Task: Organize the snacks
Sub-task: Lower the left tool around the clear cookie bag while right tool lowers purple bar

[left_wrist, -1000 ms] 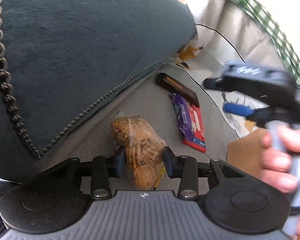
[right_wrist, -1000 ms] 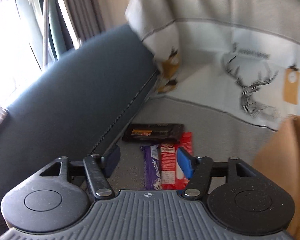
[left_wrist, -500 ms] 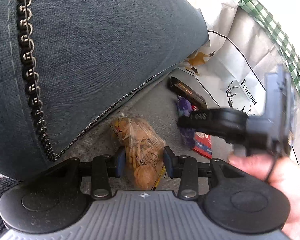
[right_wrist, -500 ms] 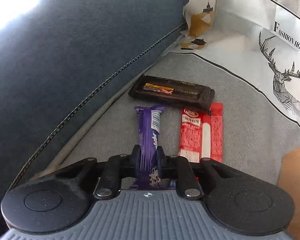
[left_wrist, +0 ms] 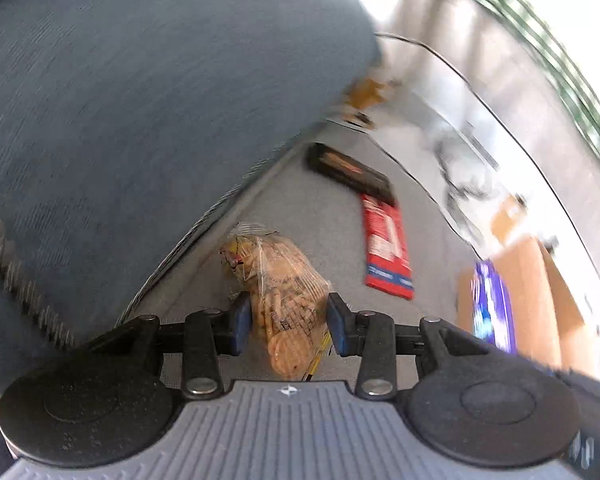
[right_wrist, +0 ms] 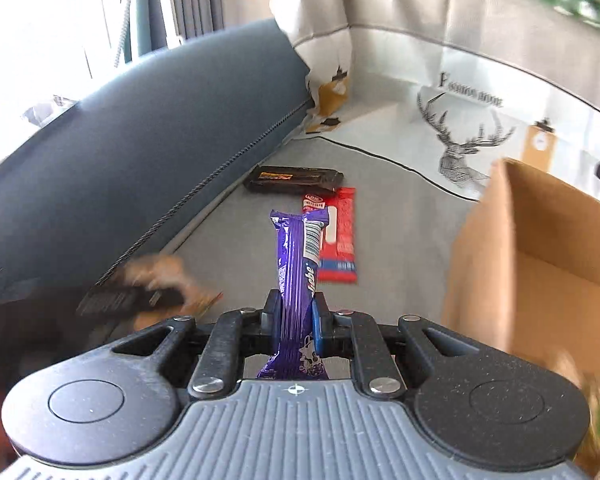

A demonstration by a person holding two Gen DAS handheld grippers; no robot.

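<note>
Purple bar: pinched near its lower end in your right tool, lifted off the sofa seat, its long free end standing up, with the cardboard box open to the right. Biscuit bag: lying on the seat between the fingers of your left tool, which bracket it closely; whether they press it, you cannot tell. Red bar and dark bar: still on the seat, touching end to side, near the blue cushion. Risks: the purple bar's free end may catch the box wall and twist out of the narrow grip; the soft bag may slip or its contents crush.
</note>
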